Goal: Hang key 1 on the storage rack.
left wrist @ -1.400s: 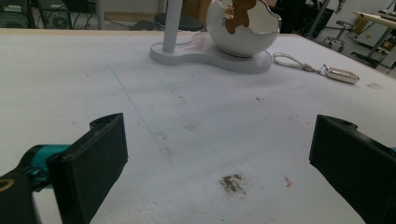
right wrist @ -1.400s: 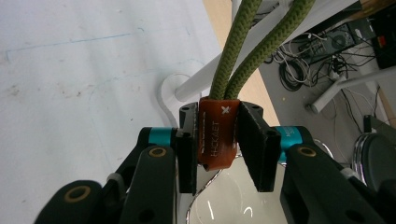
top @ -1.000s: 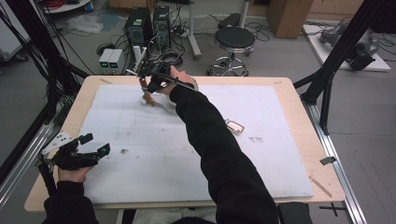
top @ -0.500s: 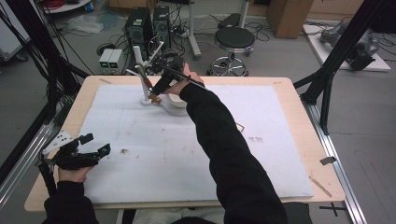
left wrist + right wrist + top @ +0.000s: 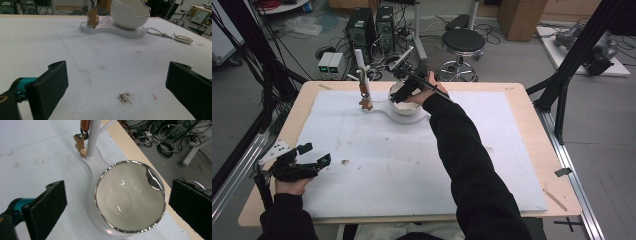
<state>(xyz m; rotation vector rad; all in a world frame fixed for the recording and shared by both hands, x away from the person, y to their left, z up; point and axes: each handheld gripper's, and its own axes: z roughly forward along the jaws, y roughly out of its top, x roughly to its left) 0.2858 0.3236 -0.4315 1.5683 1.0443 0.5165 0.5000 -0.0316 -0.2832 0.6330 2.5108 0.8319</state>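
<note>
A white stand at the table's far side carries a silver-rimmed, egg-shaped white bowl and a thin post. A brown charm hangs from that post. My right gripper hovers over the bowl; its jaws have just been opening and stand wide apart, with nothing between them. The post and the charm lie to their left. My left gripper rests open near the front left corner. It faces the bowl, the charm and a silver keychain lying flat.
A white sheet covers most of the wooden table. The right sleeve reaches diagonally across the middle. Black frame struts stand at both sides, and computers, cables and a stool sit on the floor beyond.
My right gripper has moved right, from the post with the charm to above the bowl, and its jaws have opened. The charm stays hanging on the stand. The left hand has kept still.
</note>
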